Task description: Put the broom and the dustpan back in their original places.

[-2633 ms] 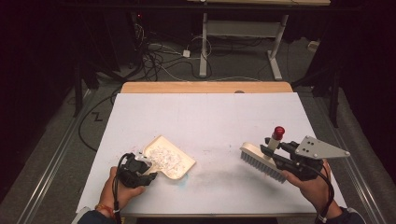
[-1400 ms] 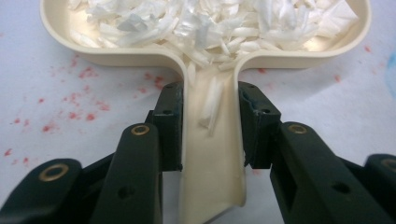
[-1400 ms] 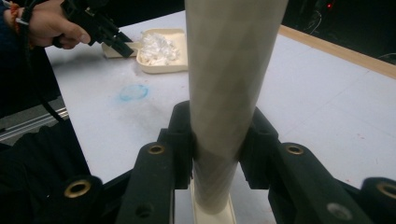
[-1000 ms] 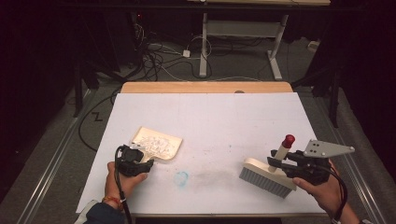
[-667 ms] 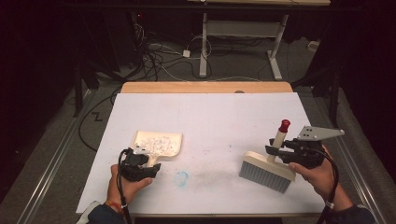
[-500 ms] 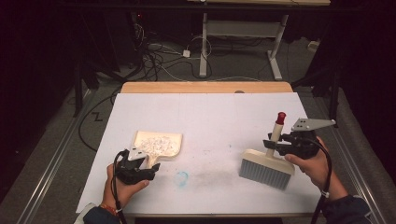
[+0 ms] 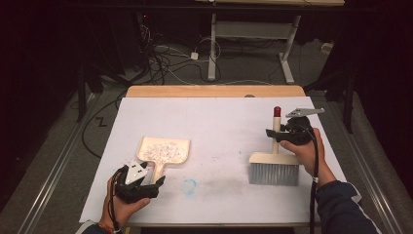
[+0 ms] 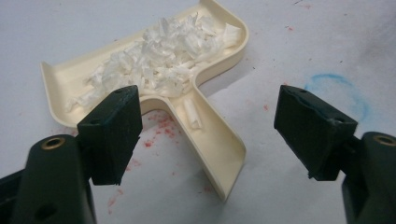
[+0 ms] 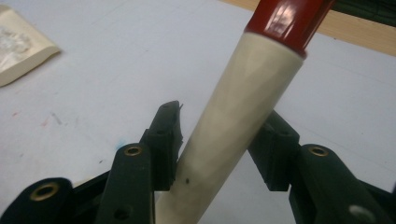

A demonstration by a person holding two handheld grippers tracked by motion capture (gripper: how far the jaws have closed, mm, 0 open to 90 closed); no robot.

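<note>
A white sheet (image 7: 214, 131) covers most of the wooden table (image 7: 214, 91), with a faint blue ring (image 7: 189, 185) marked near its front edge. On the sheet's right side lies the brush (image 7: 274, 165), grey bristles toward the person and its cream handle with a red tip pointing away. The right gripper (image 7: 276, 135) is at that handle: in the right gripper view the handle (image 9: 238, 116) stands between the jaws, which have just been opening; one pad lies against it, and whether the far pad presses cannot be told. On the left side rests the cream dustpan (image 7: 163, 151), flat on the sheet, its tray loaded with white shredded scraps (image 8: 154, 60), a few in the handle channel. The left gripper (image 8: 205, 135) sits at the dustpan's handle end, jaws spread wide, just opened, standing clear on either side of the handle without touching it.
</note>
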